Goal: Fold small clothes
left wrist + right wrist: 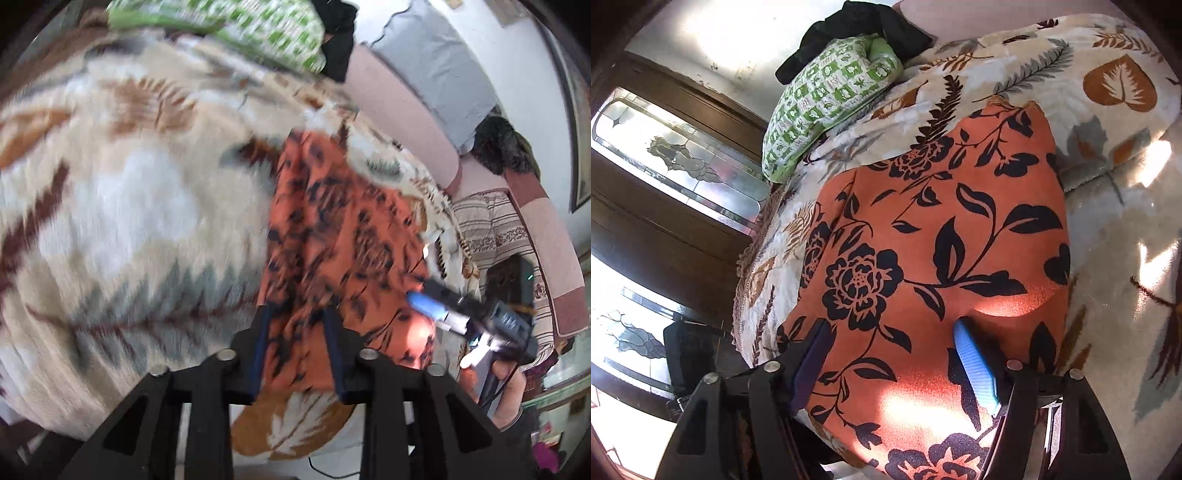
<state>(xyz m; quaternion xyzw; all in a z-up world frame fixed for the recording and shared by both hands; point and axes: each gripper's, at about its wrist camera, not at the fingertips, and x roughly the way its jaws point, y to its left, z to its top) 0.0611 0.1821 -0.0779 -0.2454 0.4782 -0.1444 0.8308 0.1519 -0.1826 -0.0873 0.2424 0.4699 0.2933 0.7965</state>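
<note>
Right wrist view: orange black-flowered cloth [923,240] lies flat between the right claw's [894,354] parted fingers.

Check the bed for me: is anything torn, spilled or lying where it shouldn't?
Nothing stands out. The orange flowered cloth lies spread on the leaf-print blanket, with no tear or stain visible. A green checked pillow and some dark clothing sit at the far end. The left wrist view is blurred, so fine detail there is unclear.

The garment [934,236] lies flat on the blanket [1108,110], which covers the bed. In the right wrist view, the pillow [827,96] rests on the blanket behind the garment, to its left. The dark clothes [857,26] lie behind the pillow.
</note>
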